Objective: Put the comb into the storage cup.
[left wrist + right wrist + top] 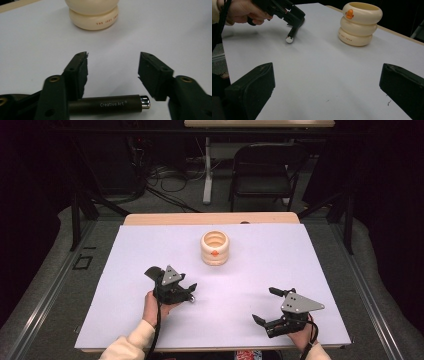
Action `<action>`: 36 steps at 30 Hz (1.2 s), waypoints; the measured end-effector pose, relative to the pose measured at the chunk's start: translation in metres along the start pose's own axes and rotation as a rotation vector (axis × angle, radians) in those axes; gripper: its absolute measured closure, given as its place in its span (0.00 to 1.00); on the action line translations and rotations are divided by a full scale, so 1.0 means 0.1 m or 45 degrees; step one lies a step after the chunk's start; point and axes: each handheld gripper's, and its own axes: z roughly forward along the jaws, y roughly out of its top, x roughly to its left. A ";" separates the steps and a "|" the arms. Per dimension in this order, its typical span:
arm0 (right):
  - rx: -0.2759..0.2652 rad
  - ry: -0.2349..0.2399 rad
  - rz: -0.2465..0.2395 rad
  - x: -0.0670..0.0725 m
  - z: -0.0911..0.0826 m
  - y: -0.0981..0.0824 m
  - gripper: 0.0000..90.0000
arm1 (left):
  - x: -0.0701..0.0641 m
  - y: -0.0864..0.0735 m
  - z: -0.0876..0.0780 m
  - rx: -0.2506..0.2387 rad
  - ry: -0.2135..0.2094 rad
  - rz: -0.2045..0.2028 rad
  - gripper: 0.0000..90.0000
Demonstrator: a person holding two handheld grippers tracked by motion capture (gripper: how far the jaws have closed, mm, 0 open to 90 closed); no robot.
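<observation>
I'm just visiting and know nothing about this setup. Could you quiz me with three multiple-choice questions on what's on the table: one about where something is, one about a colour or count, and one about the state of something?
1. Where does the dark pen lie?
A. Inside the cream holder
B. On the white table under the left tool
C. Beside the right tool

2. What colour is the small duck mark on the cream ringed holder?
A. Orange
B. Blue
C. Green

3. How do the jaws of the right tool stand?
A. Shut on the pen
B. Shut on nothing
C. Wide open, nothing between them

Answers: 1 B, the left gripper view shows the pen flat on the table just below the left tool. 2 A, the mark shows orange in the right gripper view. 3 C, bare table lies between them.
</observation>
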 end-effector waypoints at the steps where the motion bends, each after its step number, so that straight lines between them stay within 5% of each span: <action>1: 0.002 -0.001 0.001 0.00 0.00 0.00 0.00 | 0.00 0.00 0.01 0.004 -0.006 0.003 0.61; 6: 0.010 0.007 -0.001 0.00 -0.01 -0.01 0.00 | 0.02 -0.04 0.04 0.022 -0.095 0.016 0.82; 12: 0.008 0.013 -0.007 0.01 -0.01 -0.01 0.00 | -0.01 -0.04 0.05 0.055 -0.139 0.035 0.99; 23: 0.013 0.020 -0.017 0.02 0.00 0.00 0.00 | -0.06 -0.04 0.08 0.173 -0.176 0.069 1.00; 36: 0.008 0.015 0.004 0.00 -0.03 -0.01 0.00 | -0.03 -0.06 0.06 0.233 -0.178 0.073 1.00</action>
